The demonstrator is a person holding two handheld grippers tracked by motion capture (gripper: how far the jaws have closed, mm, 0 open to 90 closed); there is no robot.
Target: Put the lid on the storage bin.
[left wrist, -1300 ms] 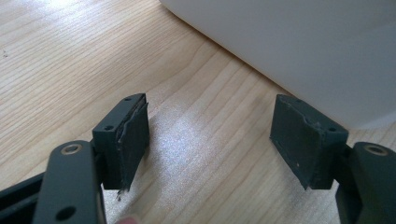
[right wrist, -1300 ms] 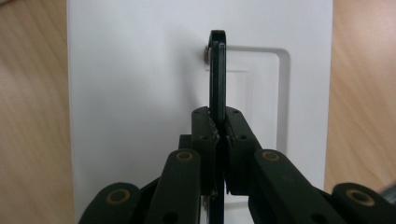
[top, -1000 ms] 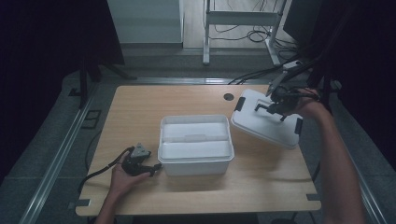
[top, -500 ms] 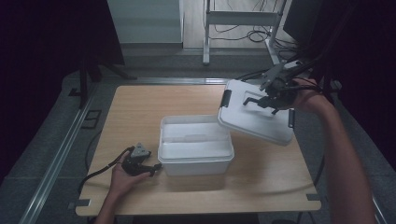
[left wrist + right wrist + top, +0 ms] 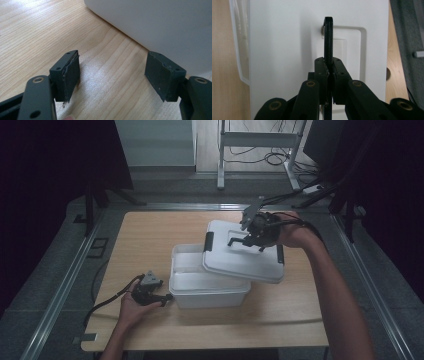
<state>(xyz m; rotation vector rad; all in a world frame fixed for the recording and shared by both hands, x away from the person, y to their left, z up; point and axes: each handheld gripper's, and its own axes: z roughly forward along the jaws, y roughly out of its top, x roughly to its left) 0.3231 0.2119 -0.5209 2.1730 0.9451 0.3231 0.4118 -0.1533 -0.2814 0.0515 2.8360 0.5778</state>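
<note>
Two claws — right claw (image 5: 243,240) clamping lid (image 5: 240,262) handle (image 5: 328,37) above white box (image 5: 200,287), left claw (image 5: 112,75) wide beside it — bare table (image 5: 150,235) around.

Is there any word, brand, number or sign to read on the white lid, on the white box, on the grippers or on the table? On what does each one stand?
None: no readable text or sign is in these pictures.
lid, with its black handle in the right gripper: plain.
box: plain.
left gripper: unmarked.
table: bare wood grain.
</note>
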